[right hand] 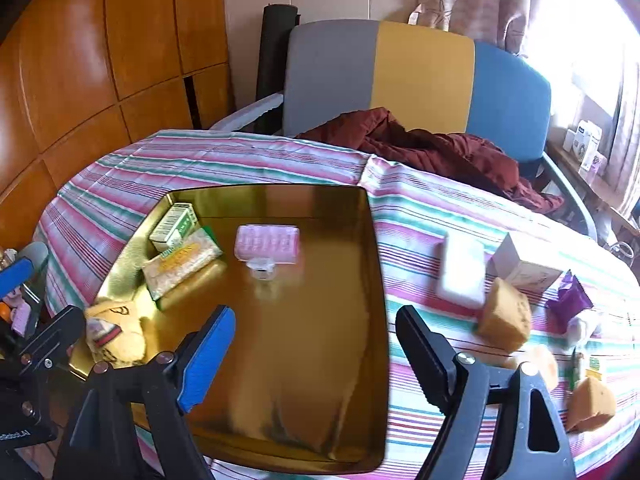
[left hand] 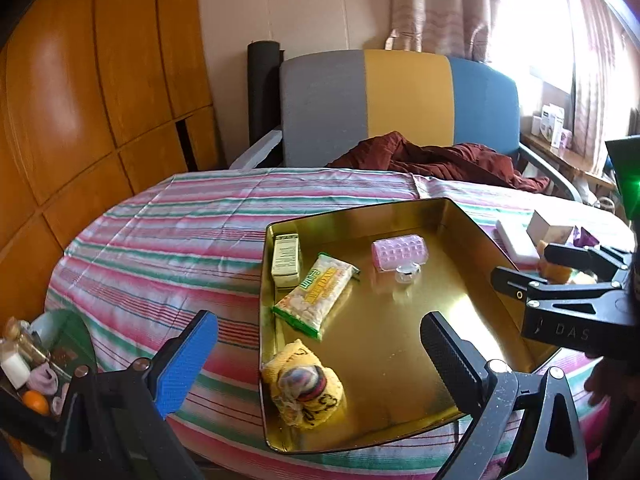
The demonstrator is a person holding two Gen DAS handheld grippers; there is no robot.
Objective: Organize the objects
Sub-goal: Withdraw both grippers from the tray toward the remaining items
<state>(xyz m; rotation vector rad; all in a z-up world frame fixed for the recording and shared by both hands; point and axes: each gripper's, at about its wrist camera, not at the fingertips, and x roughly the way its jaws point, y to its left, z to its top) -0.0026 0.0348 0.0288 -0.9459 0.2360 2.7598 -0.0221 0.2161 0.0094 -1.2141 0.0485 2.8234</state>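
A gold tray [left hand: 404,344] [right hand: 304,352] lies on the striped tablecloth [left hand: 168,232]. In it are a small box [left hand: 286,259], a snack packet [left hand: 318,294], a pink ridged pack [left hand: 400,250], a tiny clear piece [left hand: 407,272] and a yellow cloth bundle [left hand: 306,388]. My left gripper [left hand: 318,322] hangs open above the tray's near left part, nothing between its fingers. My right gripper [right hand: 314,314] is open too, over the tray's near right edge, and holds nothing. Right of the tray lie a white bar [right hand: 462,272], a white box [right hand: 520,264], yellow sponges [right hand: 504,316] and a purple wrapper [right hand: 568,300].
A chair [left hand: 400,100] with a grey, yellow and blue back stands behind the table, a maroon garment [left hand: 440,160] draped on it. Wooden cabinet doors [left hand: 80,100] fill the left. A low stand [left hand: 36,364] with small items, an orange among them, is at the left.
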